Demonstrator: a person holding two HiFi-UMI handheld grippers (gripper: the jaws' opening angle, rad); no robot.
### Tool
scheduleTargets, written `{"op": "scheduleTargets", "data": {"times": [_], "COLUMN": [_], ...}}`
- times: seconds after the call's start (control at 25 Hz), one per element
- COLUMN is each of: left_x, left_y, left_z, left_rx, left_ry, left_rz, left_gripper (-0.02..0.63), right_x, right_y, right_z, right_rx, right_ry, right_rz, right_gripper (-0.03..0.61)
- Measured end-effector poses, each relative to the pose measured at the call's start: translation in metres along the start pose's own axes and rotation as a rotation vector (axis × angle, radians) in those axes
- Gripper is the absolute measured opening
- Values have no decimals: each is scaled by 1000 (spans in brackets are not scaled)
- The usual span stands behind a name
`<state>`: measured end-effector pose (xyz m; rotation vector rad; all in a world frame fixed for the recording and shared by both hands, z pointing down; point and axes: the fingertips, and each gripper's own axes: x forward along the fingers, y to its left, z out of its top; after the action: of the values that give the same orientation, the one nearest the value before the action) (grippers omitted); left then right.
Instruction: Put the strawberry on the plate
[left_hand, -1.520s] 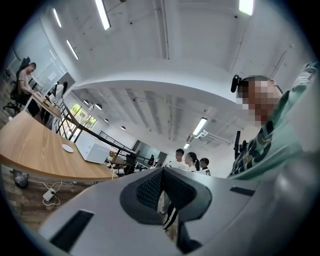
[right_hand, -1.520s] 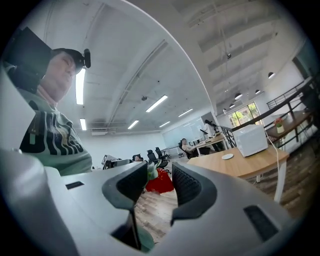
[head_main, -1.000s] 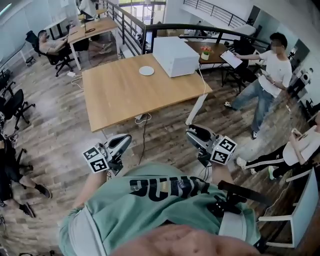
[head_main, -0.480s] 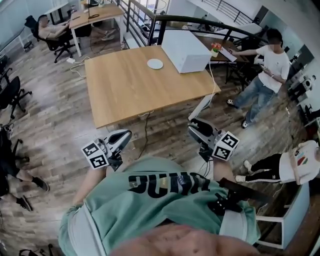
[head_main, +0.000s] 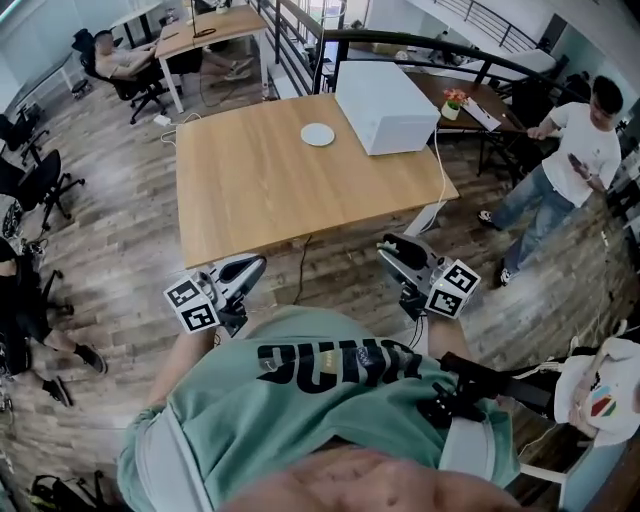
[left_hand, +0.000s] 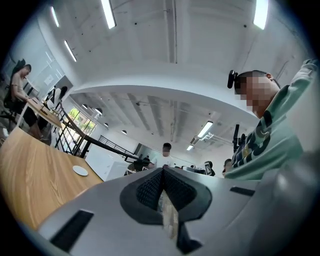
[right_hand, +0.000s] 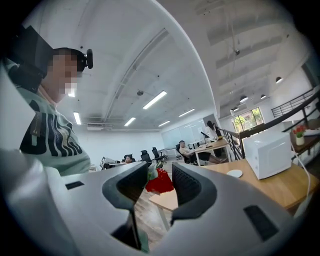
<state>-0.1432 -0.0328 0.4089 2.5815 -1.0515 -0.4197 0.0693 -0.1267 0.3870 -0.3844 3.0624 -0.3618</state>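
R gripper (head_main: 393, 250) is clamping the strawberry (right_hand: 160, 181) btwn its pads, w/ the red fruit and green top showing in the right gripper view, so pickup's done. L gripper (head_main: 252, 268) is carrying nothing, jaws pressed together. Both are hanging low in front of the person's chest, pointing roughly level, short of the table (head_main: 250, 200) edge. Plate (head_main: 318, 134) is sitting empty on the table's far side, near a white microwave (head_main: 388, 92), well apart from the strawberry. Left to do, imo: getting the strawberry over to the plate, lowering it, letting go. Approx halfway.
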Motion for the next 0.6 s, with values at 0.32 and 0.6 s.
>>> {"op": "scheduleTargets", "data": {"times": [0.32, 0.6], "left_x": [117, 180], "left_y": [15, 23], "left_z": [1, -15], "left_rx": [23, 13], "left_ry": [-26, 35], "left_rz": [100, 162], "left_gripper": [3, 3], "right_x": [-36, -57], "right_y": [-127, -200], "right_z": [31, 25], "right_rx": [0, 68], "right_ry": [-42, -62], "right_rz": [104, 146], "right_gripper": [160, 160]}}
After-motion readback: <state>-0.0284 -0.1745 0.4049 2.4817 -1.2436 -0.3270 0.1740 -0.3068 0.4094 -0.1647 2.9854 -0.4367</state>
